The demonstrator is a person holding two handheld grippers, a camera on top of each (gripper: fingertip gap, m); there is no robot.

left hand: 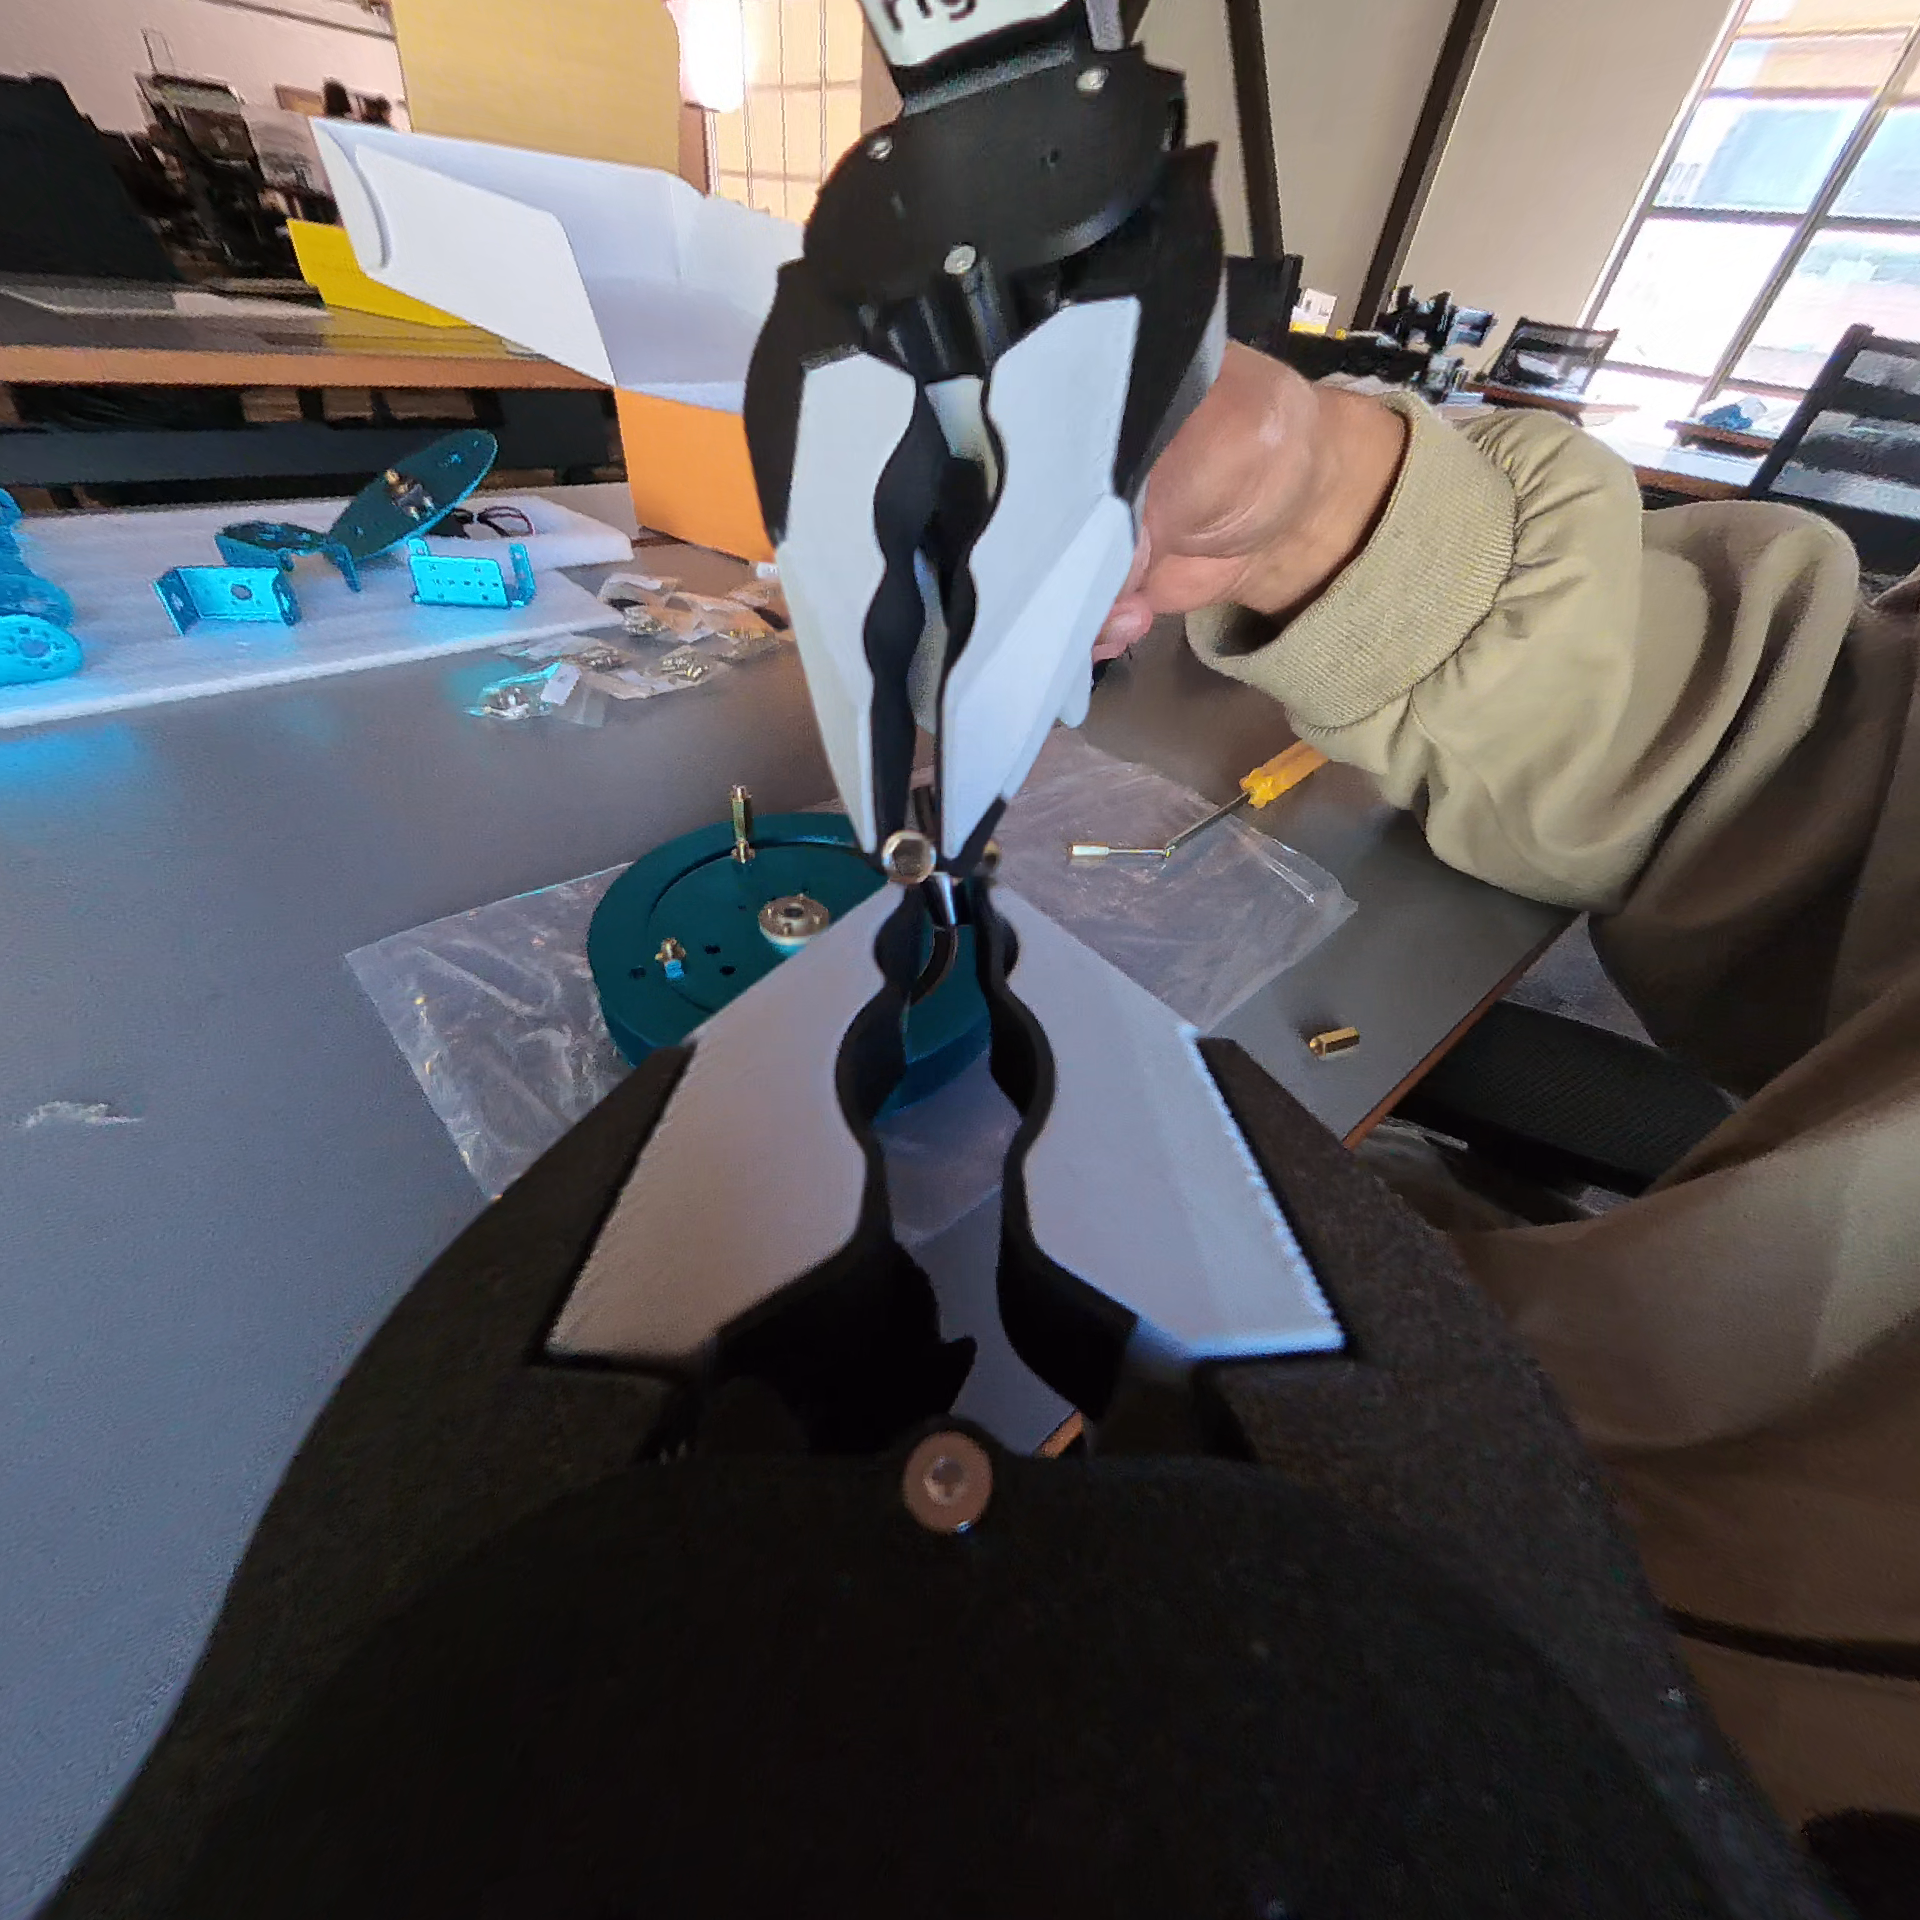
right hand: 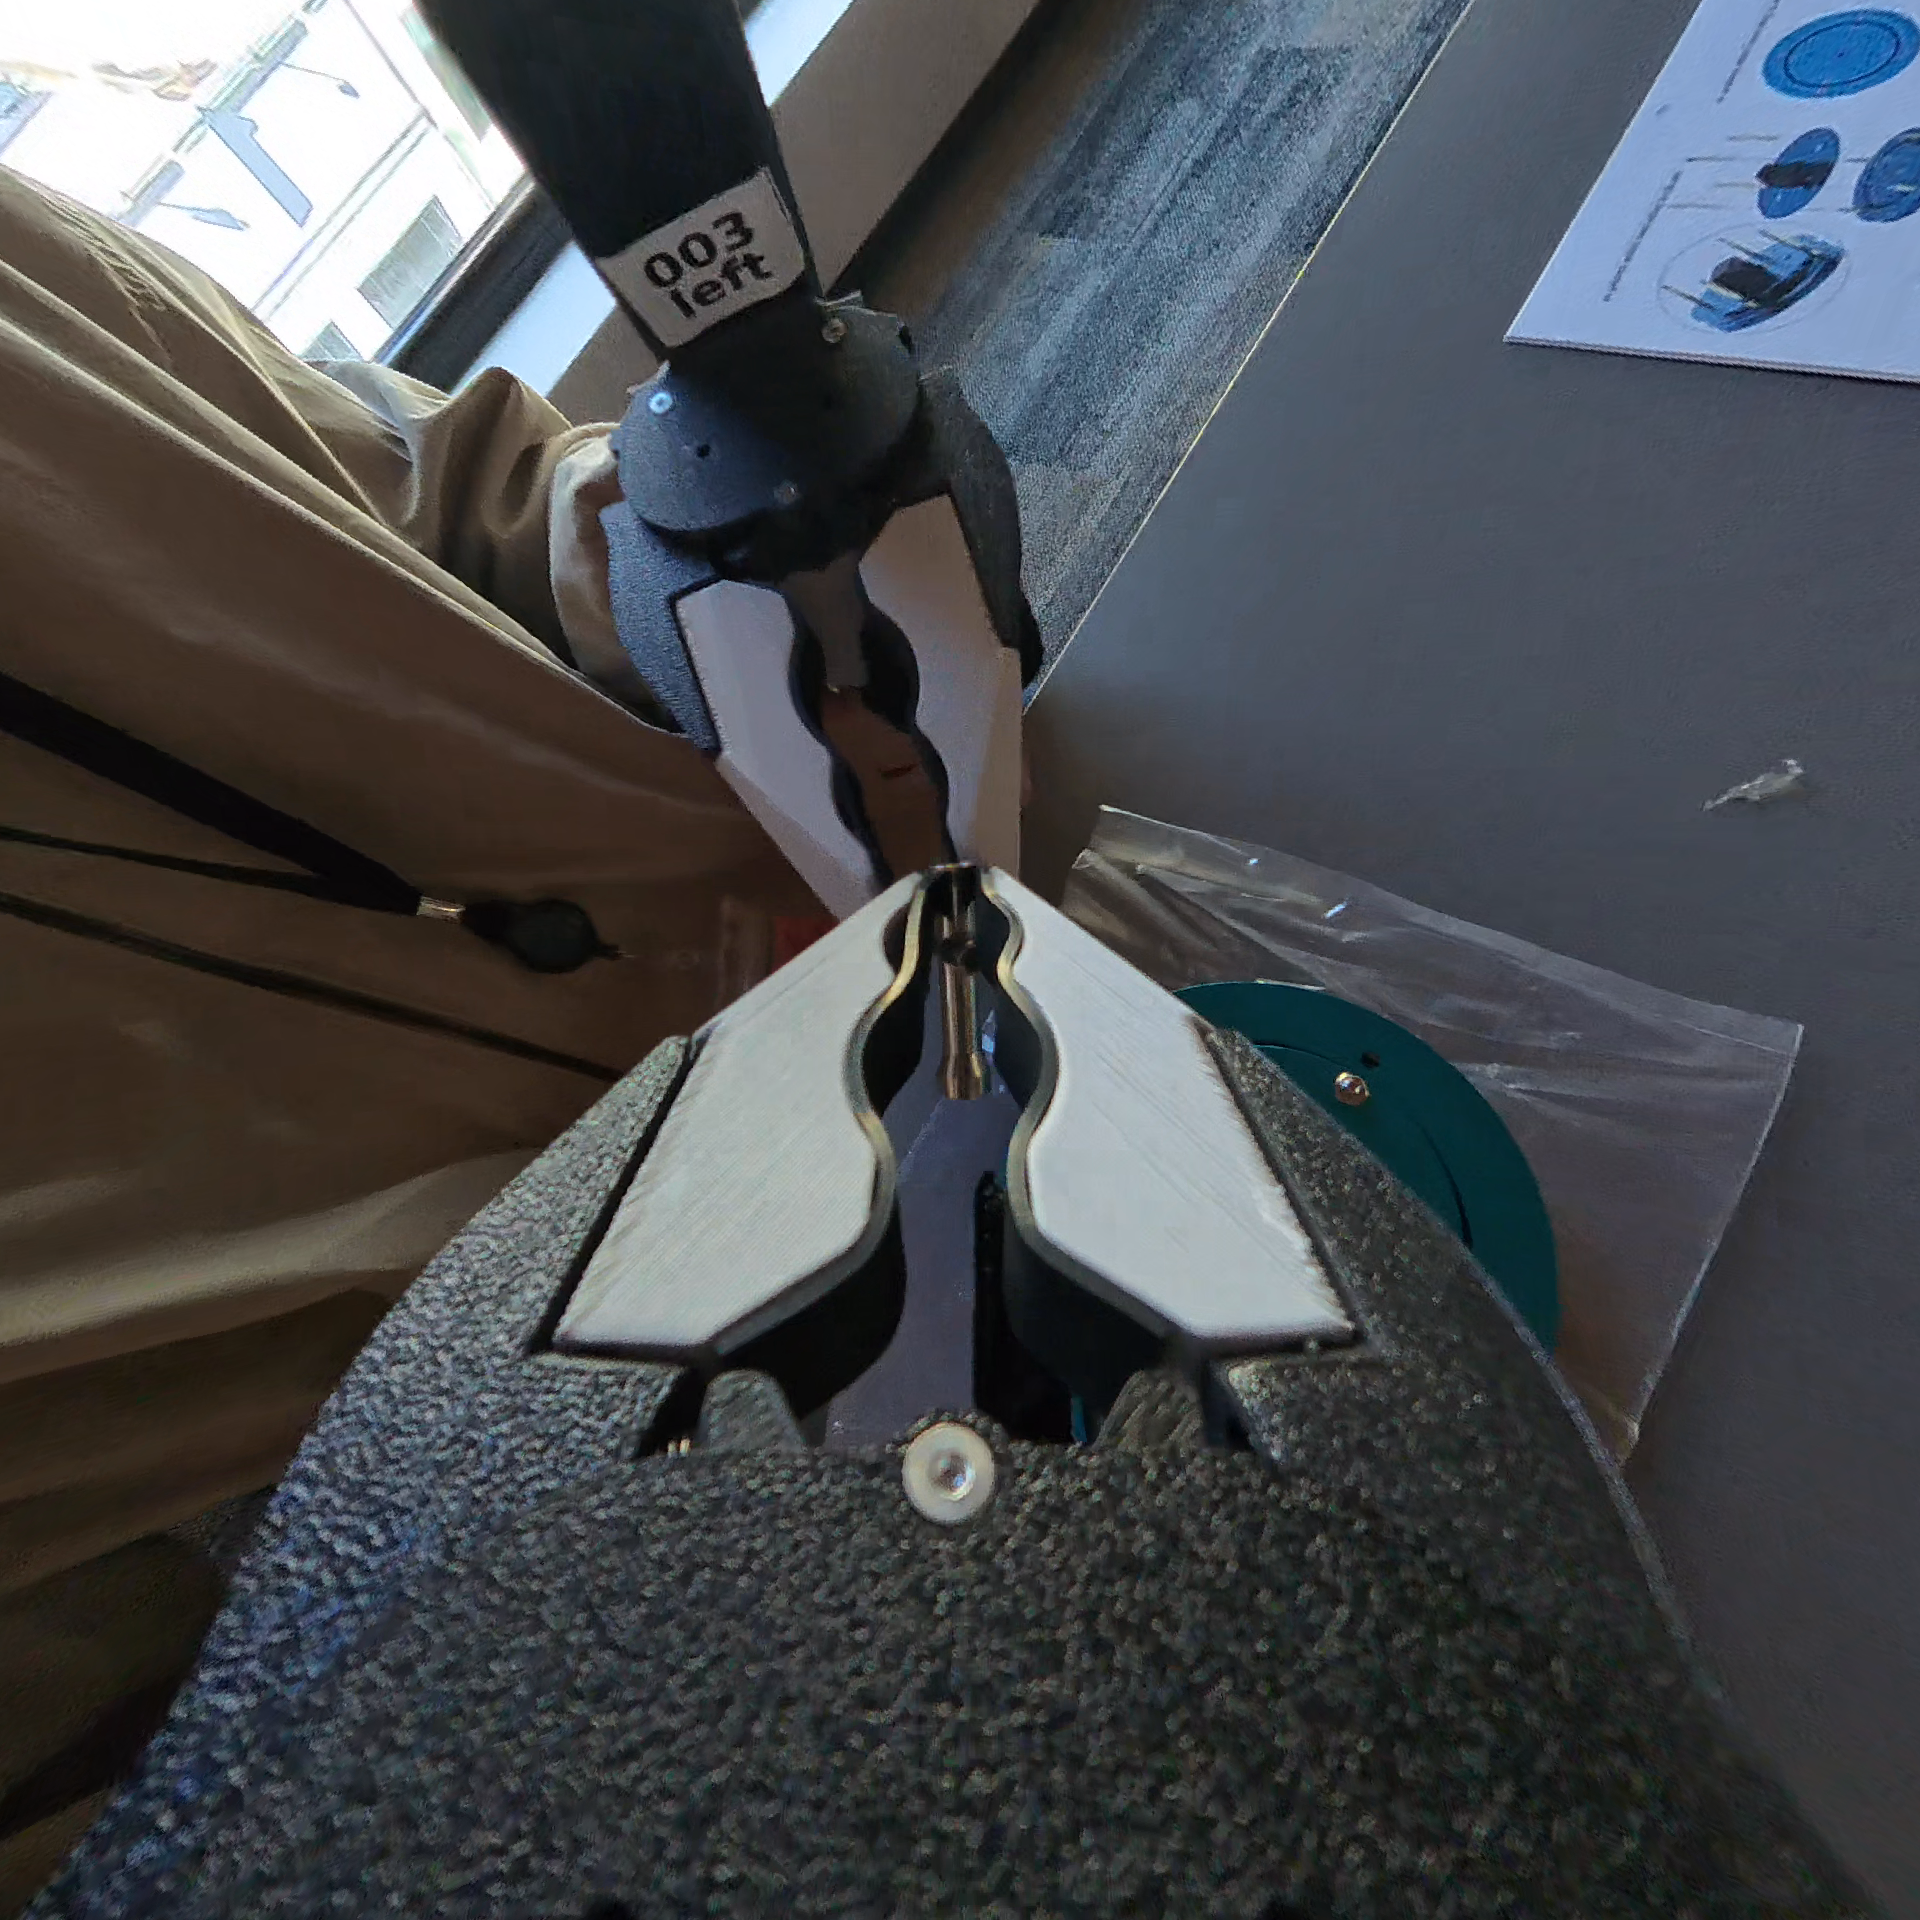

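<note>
left gripper (left hand: pixel 914 894): fingers drawn in, pinching a brass hex piece (left hand: pixel 909 857) at the very tips; in the right wrist view it (right hand: pixel 930 857) comes in from above.
right gripper (right hand: pixel 951 883): fingers closed on a thin metal pin (right hand: pixel 958 1023), which runs back between the fingers with its flared end toward the camera; in the left wrist view it (left hand: pixel 914 831) points down, tip to tip with the other.
pin and hex piece: meet where the two sets of tips touch; cannot tell whether they are joined.
grip, my reading: both holds are at the extreme tips with little pad on the metal, so a small sideways push would likely slip them.
teal disc (left hand: pixel 727 935): lies on a clear plastic bag (left hand: pixel 468 1018) on the grey table (left hand: pixel 260 935); the held parts hang just above its near edge, not touching it.
on the disc: one brass post (left hand: pixel 741 821) standing upright.
right of the disc: yellow-handled screwdriver (left hand: pixel 1283 774) and a loose brass post (left hand: pixel 1332 1042), both well apart from it.
far left of the disc: blue brackets (left hand: pixel 229 597).
beyond the disc: printed sheet (right hand: pixel 1766 187).
hand (left hand: pixel 1247 499): wraps the right gripper's body, tan sleeve.
</note>
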